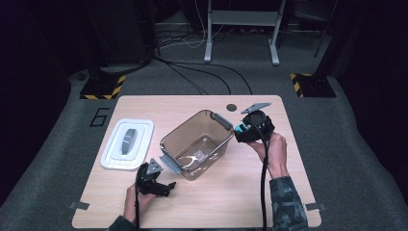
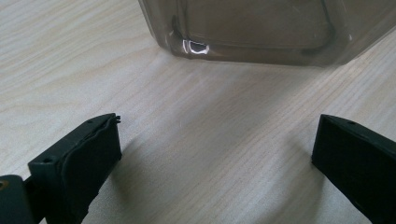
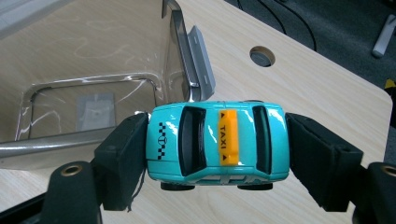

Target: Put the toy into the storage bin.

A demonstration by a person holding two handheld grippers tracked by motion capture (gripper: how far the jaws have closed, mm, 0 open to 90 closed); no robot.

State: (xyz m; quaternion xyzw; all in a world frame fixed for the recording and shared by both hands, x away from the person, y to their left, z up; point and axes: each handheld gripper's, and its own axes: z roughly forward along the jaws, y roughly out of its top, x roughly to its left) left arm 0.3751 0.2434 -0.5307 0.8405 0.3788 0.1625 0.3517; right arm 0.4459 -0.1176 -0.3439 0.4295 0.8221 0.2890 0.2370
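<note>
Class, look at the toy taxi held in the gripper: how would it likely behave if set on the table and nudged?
The toy taxi has wheels, so it would probably roll. Its glossy shell looks stiff and perhaps slippery. The right gripper clamps it end to end, suggesting it holds its shape.

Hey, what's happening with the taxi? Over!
Right gripper shut on taxi, beside bin. Left gripper open on the table. Bin's lid off.
</note>
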